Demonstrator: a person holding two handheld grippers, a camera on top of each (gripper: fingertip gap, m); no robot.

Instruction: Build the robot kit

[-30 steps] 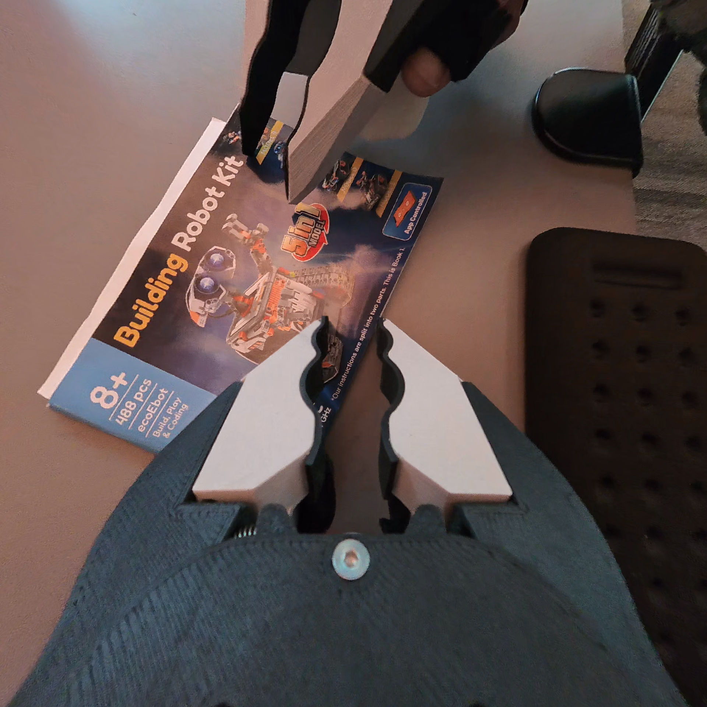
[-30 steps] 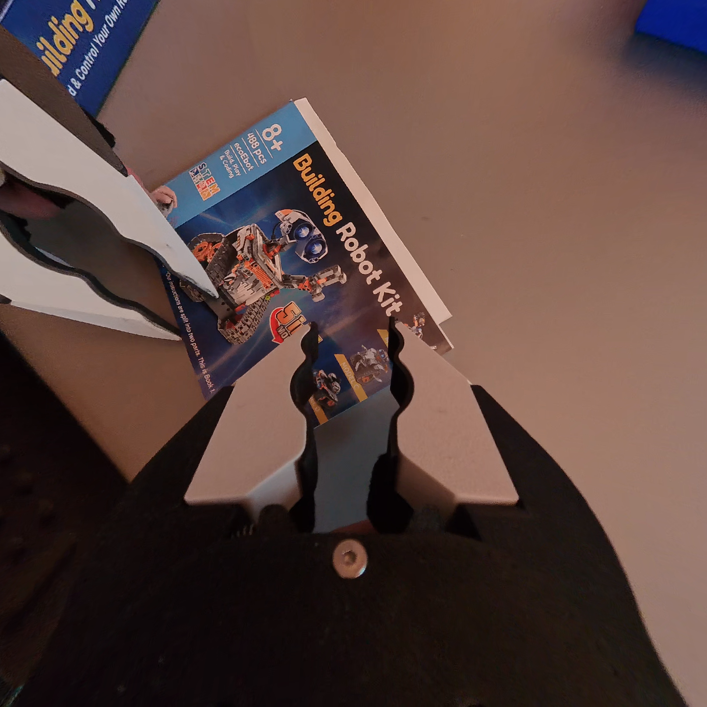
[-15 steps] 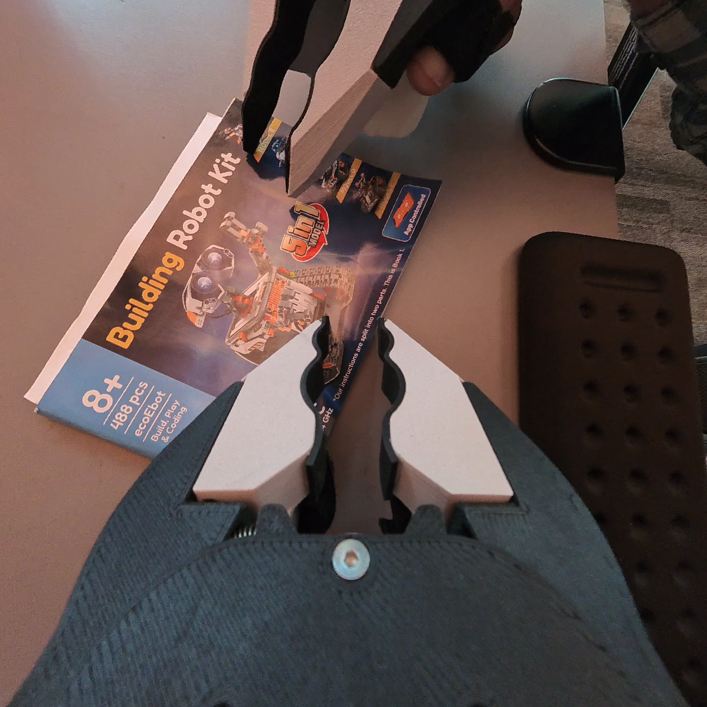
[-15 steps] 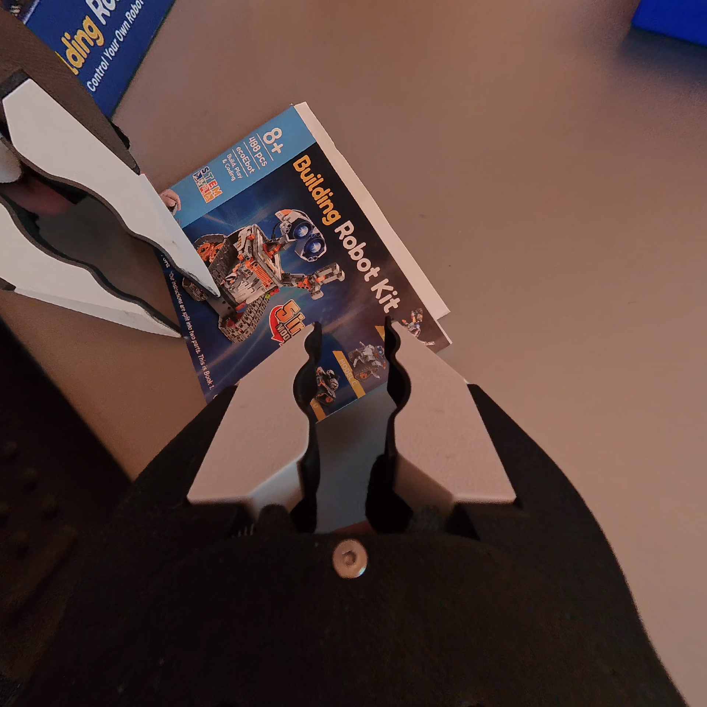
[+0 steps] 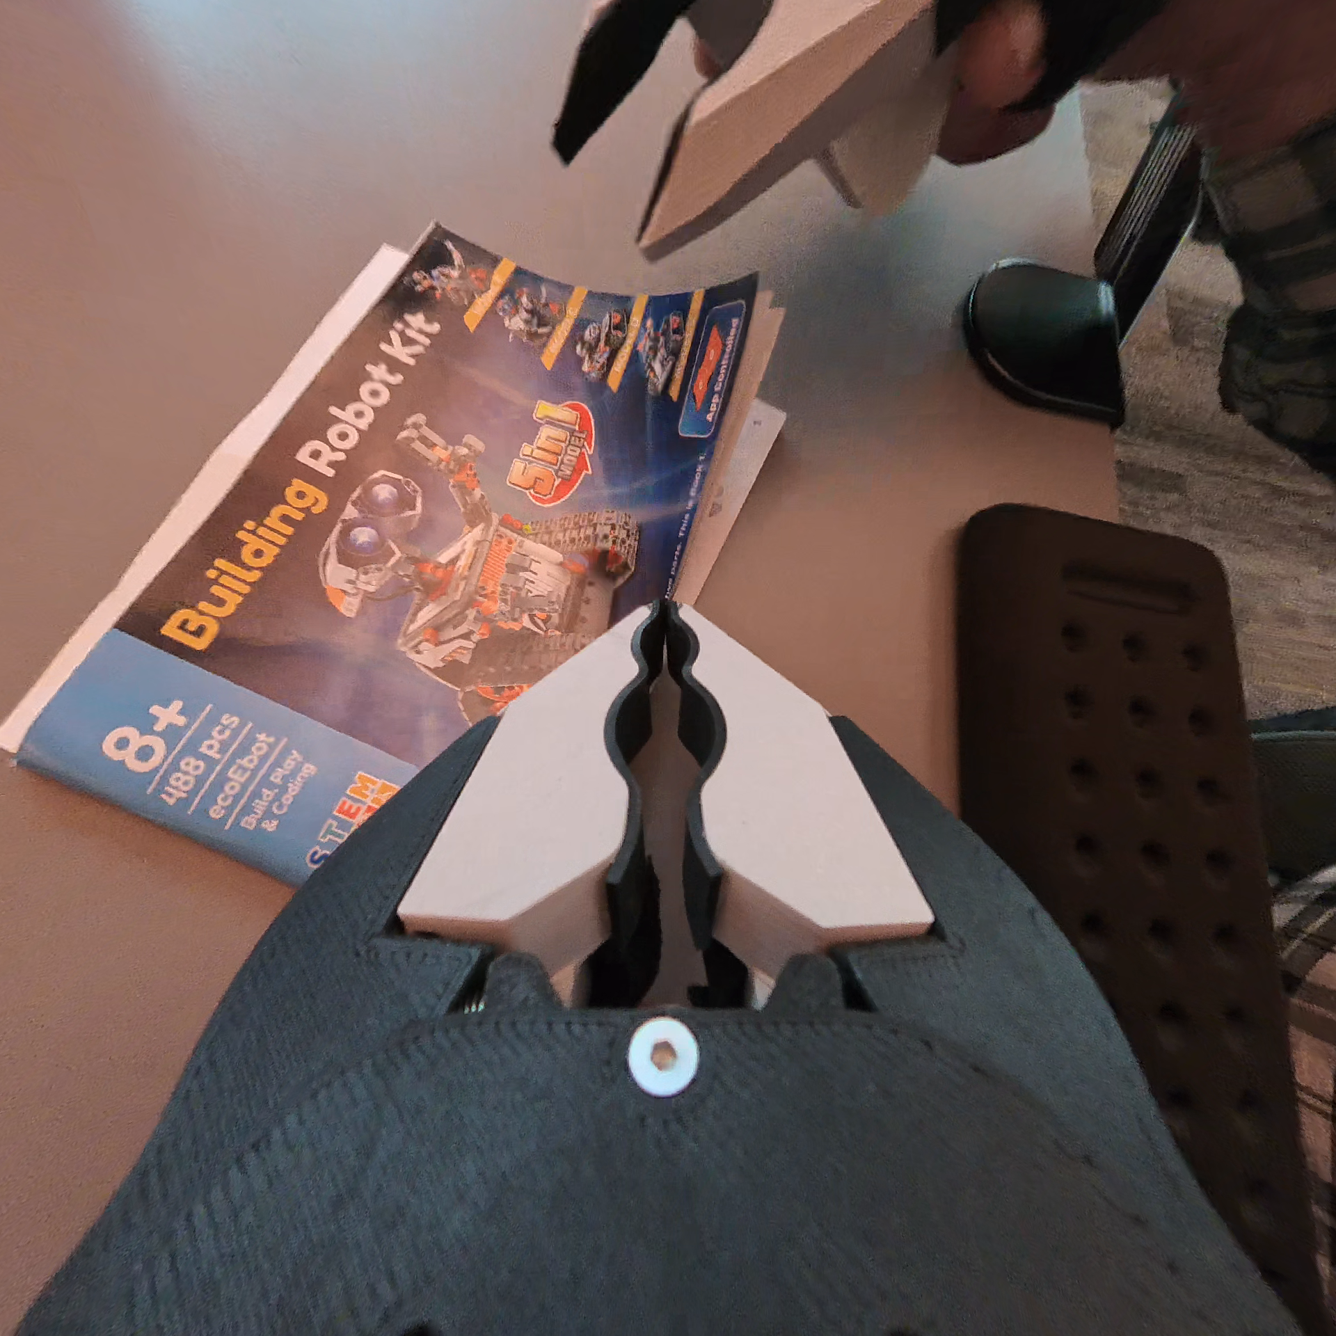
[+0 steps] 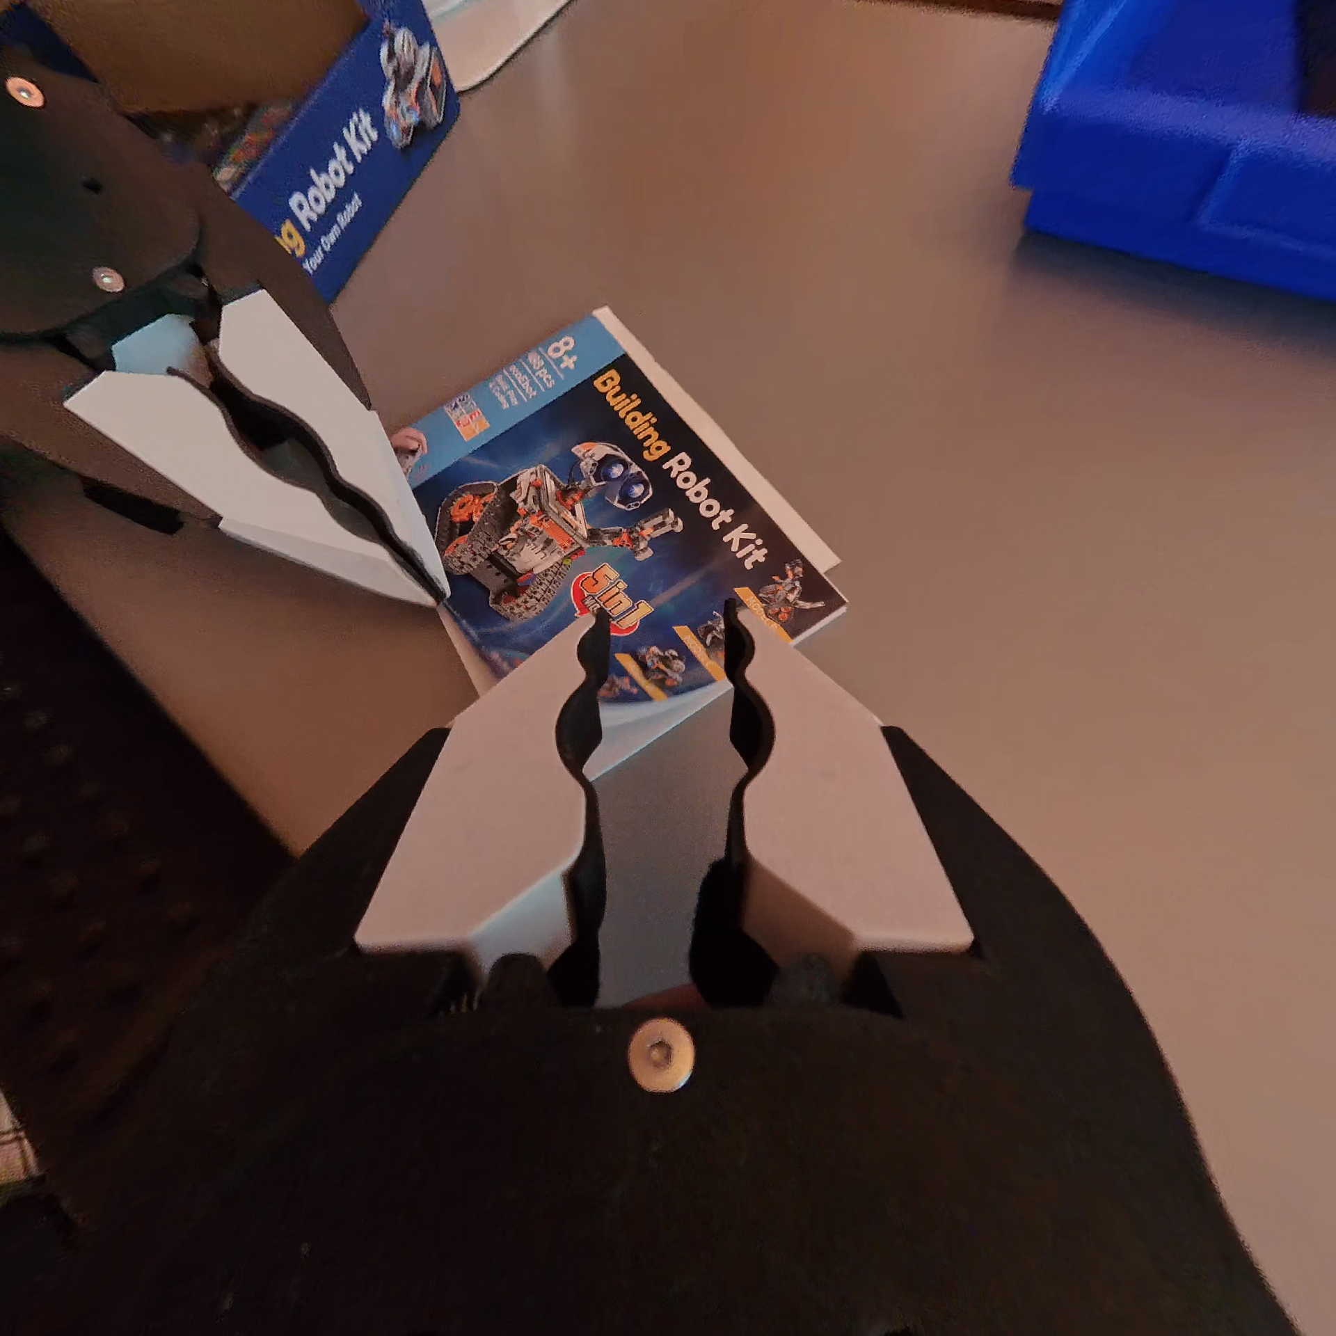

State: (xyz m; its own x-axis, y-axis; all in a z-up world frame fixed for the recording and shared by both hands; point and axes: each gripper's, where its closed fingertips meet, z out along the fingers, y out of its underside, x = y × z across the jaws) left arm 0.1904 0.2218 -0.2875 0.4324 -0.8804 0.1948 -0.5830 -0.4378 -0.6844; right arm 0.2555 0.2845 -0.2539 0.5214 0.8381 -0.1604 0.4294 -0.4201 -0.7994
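A robot-kit instruction booklet with a dark blue cover lies on the tan table. My left gripper is shut, its tips pinching the cover's long edge. The cover bows upward and white inner pages show beneath it. In the right wrist view the booklet lies ahead, with the left gripper at its left edge. My right gripper is open and empty, hovering above the booklet's near end. It shows blurred in the left wrist view, held by a hand.
A black perforated pad lies right of the booklet at the table edge. A black rounded chair part and a person's plaid-clad leg are beyond. A blue kit box and a blue bin stand farther back. Tip to tip, the grippers are about 10 cm apart.
My left gripper has closed on the cover's edge and the cover has lifted, showing pages below. My right gripper has pulled up and back from the booklet, still open.
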